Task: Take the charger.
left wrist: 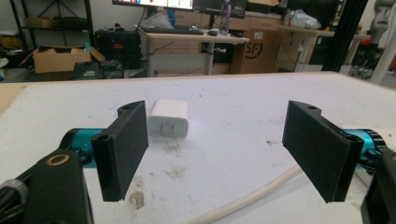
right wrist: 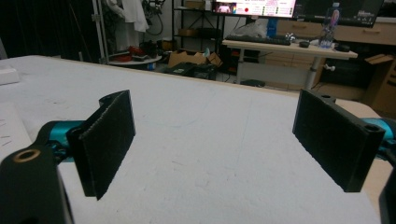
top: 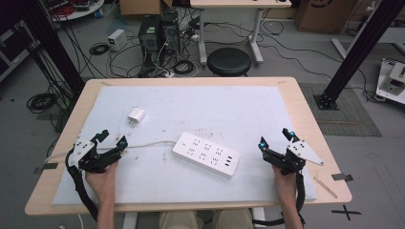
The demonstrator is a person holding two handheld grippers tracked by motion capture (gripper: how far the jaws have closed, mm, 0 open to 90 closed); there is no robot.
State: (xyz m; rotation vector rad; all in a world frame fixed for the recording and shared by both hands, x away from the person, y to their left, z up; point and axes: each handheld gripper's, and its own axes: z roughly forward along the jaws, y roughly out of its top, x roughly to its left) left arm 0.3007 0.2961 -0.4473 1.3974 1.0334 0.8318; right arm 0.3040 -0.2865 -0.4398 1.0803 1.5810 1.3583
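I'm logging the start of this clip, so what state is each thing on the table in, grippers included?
Left gripper: open, holding nothing.
Right gripper: open, holding nothing.
Charger: lying on the white mat, plugged into nothing, prongs facing the left gripper.
Power strip: flat on the mat, sockets empty.
Power strip cable: loose on the mat, running left toward the left gripper.

**Item count, tabletop**

1x strip [top: 206,154], white, w/ 1 cord [top: 148,143]. 1x charger [top: 136,116], white. 1x mat [top: 229,102]. 2x grippers: left [top: 111,139], right [top: 274,138], 2 jaws ea. 1x stool [top: 229,61] behind the table.
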